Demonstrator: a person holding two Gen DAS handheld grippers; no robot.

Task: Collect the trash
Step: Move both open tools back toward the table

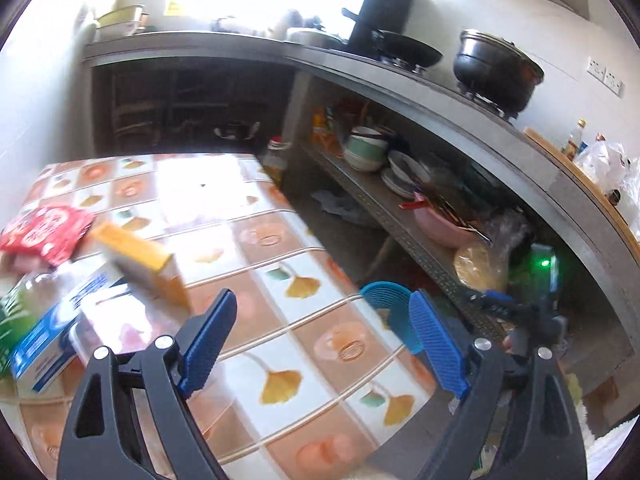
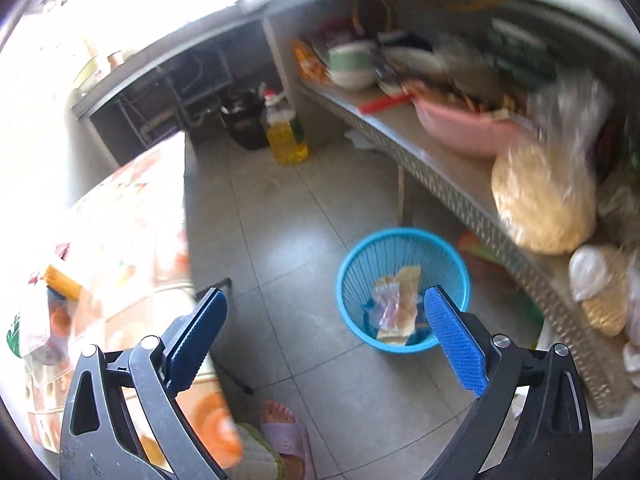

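Observation:
My left gripper (image 1: 320, 336) is open and empty above the flower-patterned tablecloth (image 1: 256, 280). To its left lie a yellow box (image 1: 140, 264), a red packet (image 1: 44, 232) and a blue and white box (image 1: 44, 344). My right gripper (image 2: 324, 336) is open and empty above the floor, just left of a blue trash basket (image 2: 400, 280) that holds several wrappers (image 2: 396, 304). The basket's rim shows in the left wrist view (image 1: 384, 292) past the table's edge, next to my other gripper (image 1: 516, 312). The table's items show blurred in the right wrist view (image 2: 60, 280).
A low metal shelf (image 2: 440, 160) holds a pink basin (image 2: 460, 128), bowls (image 1: 364, 148) and bagged food (image 2: 540, 200). An oil bottle (image 2: 284, 132) stands on the floor. A pot (image 1: 496, 68) and a wok (image 1: 408, 50) sit on the counter. A slippered foot (image 2: 284, 428) is below.

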